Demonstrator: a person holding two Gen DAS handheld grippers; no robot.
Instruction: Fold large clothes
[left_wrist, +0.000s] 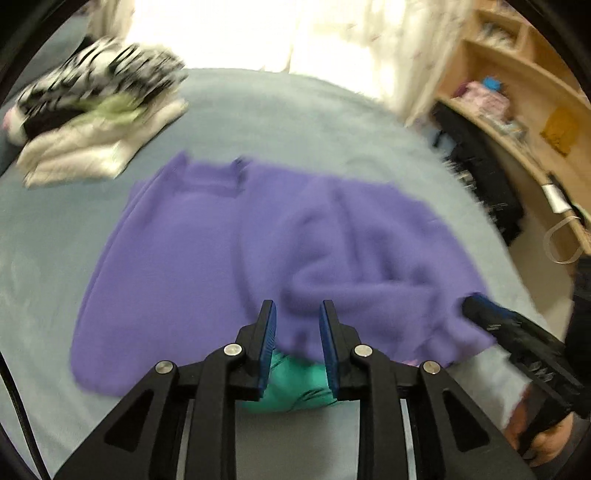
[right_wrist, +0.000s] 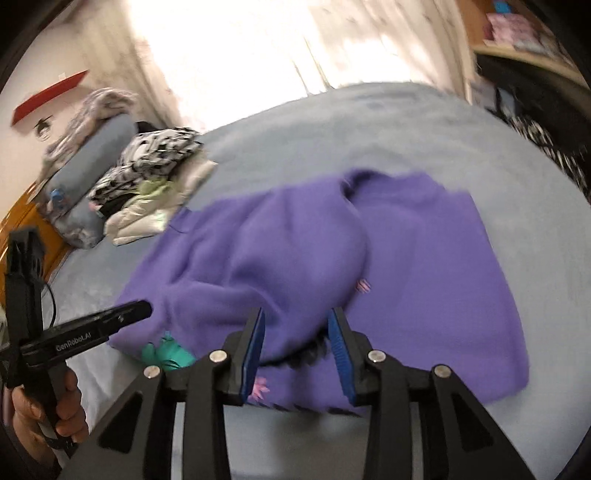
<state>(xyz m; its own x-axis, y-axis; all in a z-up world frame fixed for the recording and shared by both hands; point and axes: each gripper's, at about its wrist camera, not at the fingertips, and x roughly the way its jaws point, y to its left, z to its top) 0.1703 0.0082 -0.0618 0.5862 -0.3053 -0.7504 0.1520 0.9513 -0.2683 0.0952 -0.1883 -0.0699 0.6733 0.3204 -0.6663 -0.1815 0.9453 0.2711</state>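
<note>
A purple fleece garment (left_wrist: 236, 254) lies spread on the light blue bed (left_wrist: 280, 110), partly folded over itself, with a teal patch (left_wrist: 295, 380) showing at its near edge. My left gripper (left_wrist: 297, 314) is open, its blue pads over the garment's near hem with no cloth between them. My right gripper (right_wrist: 297, 325) is open too, over the near edge of the garment (right_wrist: 424, 258), where pink and dark print shows. The right gripper also shows in the left wrist view (left_wrist: 476, 306), at the garment's right corner. The left gripper shows in the right wrist view (right_wrist: 142, 308).
A stack of folded clothes (left_wrist: 92, 110) with a black-and-white patterned one on top sits at the bed's far left. Pale curtains (left_wrist: 332, 33) hang behind. Wooden shelves (left_wrist: 517, 92) and dark items (left_wrist: 480, 173) stand at the right. A grey pillow (right_wrist: 92, 162) lies by the stack.
</note>
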